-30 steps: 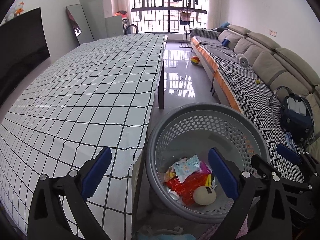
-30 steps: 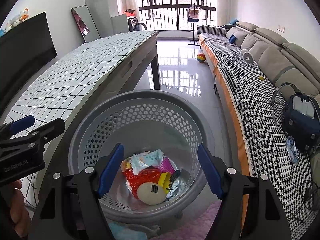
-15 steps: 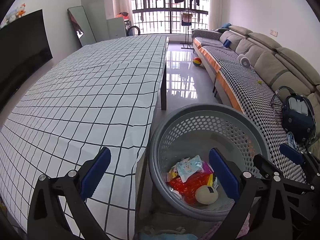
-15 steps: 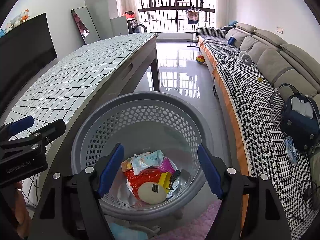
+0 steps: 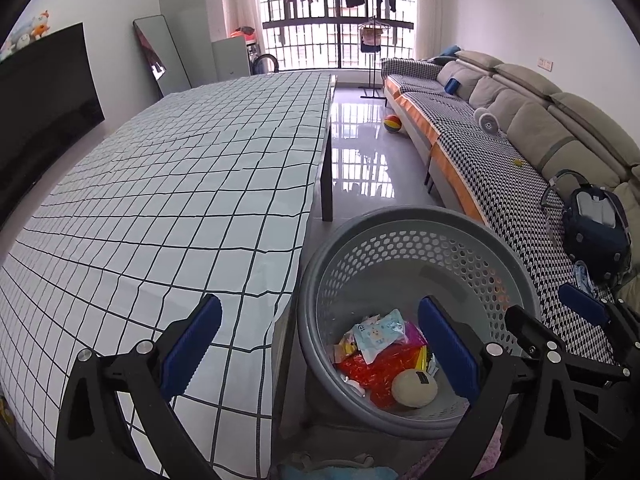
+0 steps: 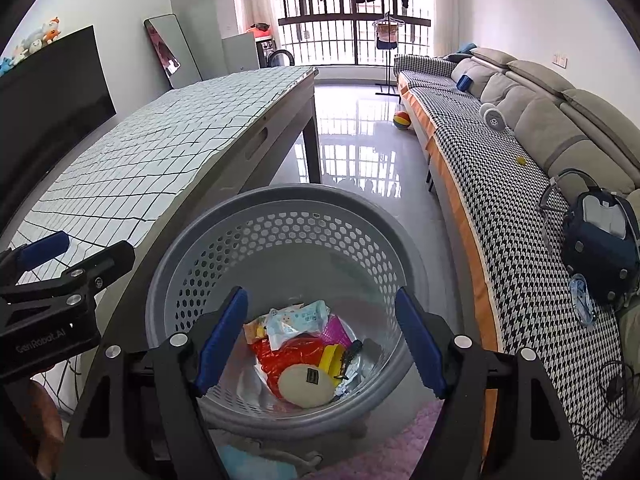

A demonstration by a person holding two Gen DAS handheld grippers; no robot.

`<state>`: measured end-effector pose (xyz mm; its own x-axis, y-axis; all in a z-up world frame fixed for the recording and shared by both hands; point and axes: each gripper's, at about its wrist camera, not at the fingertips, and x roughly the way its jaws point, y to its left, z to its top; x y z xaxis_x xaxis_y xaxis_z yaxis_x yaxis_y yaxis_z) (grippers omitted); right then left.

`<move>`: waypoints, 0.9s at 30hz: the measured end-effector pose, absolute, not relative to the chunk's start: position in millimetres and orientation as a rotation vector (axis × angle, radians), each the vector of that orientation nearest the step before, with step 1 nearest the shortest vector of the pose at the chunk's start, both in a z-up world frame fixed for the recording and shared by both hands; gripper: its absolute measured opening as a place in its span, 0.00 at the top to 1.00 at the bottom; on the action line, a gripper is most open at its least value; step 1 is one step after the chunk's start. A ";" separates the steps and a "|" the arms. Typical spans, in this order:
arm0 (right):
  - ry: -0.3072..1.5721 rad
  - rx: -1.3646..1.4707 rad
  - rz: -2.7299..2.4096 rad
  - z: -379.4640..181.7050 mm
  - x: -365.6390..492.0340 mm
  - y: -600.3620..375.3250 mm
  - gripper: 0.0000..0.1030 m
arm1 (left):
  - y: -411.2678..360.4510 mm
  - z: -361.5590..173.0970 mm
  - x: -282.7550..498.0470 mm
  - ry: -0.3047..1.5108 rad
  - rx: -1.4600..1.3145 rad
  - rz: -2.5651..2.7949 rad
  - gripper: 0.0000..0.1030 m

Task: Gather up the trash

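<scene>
We hold both claws, left (image 5: 320,354) and right (image 6: 322,338), open and empty above the grey perforated plastic basket (image 6: 192,240) beside the table (image 5: 160,200), where light, crinkly wrappers (image 6: 298,320) lie, best pinched at an edge.

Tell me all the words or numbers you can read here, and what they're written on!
"GenRobot.AI": on the side of the left gripper, seen from the right wrist.
Wipes pack in the basket: it has print and a small face picture, too blurred to read.
Black label on the pale egg-shaped thing: too small to read.
Nothing else readable shows.
</scene>
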<state>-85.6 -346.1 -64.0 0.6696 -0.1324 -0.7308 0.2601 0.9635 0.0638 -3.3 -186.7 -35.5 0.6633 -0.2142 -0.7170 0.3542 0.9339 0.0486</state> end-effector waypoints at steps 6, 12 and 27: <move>0.808 0.168 -0.222 -63.7 -85.8 -345.6 0.29 | -185.8 -36.1 -3.8 0.784 0.189 -0.321 0.06; 0.808 0.167 -0.220 -63.2 -85.5 -344.8 0.29 | -184.3 -37.0 -4.8 0.783 0.189 -0.316 0.06; 0.810 0.174 -0.219 -63.1 -85.9 -342.2 0.29 | -184.7 -40.7 -3.7 0.801 0.186 -0.316 0.06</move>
<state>-85.9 -342.2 -63.1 0.6691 -0.1272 -0.7322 0.2595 0.9632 0.0697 -3.7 -184.7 -40.7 0.6524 -0.2070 -0.7290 0.3465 0.9370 0.0440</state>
